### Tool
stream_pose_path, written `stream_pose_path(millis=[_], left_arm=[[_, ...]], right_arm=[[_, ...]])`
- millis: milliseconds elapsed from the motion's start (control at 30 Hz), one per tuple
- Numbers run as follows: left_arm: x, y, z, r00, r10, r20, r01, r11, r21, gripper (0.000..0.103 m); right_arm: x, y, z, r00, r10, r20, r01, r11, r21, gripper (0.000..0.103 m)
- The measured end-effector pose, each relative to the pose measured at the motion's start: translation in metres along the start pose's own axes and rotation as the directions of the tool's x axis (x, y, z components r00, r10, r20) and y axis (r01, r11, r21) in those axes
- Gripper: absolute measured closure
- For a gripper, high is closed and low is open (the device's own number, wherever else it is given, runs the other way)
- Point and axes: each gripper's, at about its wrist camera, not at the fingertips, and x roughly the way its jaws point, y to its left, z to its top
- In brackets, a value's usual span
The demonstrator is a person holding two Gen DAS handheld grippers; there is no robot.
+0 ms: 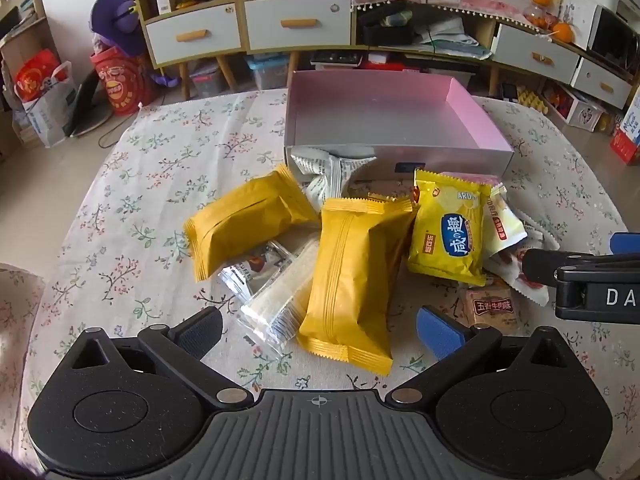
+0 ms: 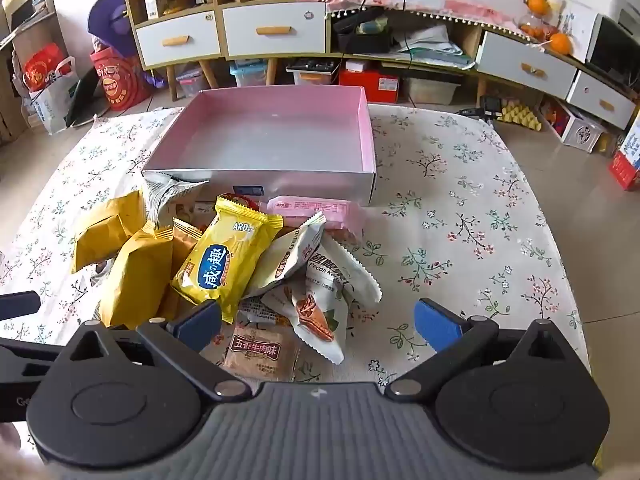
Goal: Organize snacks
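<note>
A pile of snack packets lies on the flowered tablecloth in front of an open pink-lined box, which holds nothing. My left gripper is open just above a plain yellow packet; a clear wafer packet lies beside it. A second plain yellow packet lies to the left. My right gripper is open above a brown meat snack and a pecan packet. A yellow packet with a blue label touches the right gripper's left finger.
The right gripper's body shows at the right edge of the left wrist view. A pink packet and a white printed packet lie against the box front. Cabinets with drawers and bags stand beyond the table.
</note>
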Motion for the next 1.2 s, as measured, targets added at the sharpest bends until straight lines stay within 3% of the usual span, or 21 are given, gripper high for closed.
stream_pose_path(millis=[333,1200], left_arm=[[0.002,0.003,0.002,1.0,-0.007,-0.005,0.007,1.0,-0.016,0.0],[-0.005,0.006,0.001,0.999,-0.04,0.006,0.04,0.999,-0.011,0.0]], right_arm=[[-0.007,0.002,-0.001,1.0,0.002,0.025,-0.001,1.0,-0.014,0.0],[-0.007,0.014,0.002,0.999,-0.035,-0.004,0.035,0.998,-0.047,0.0]])
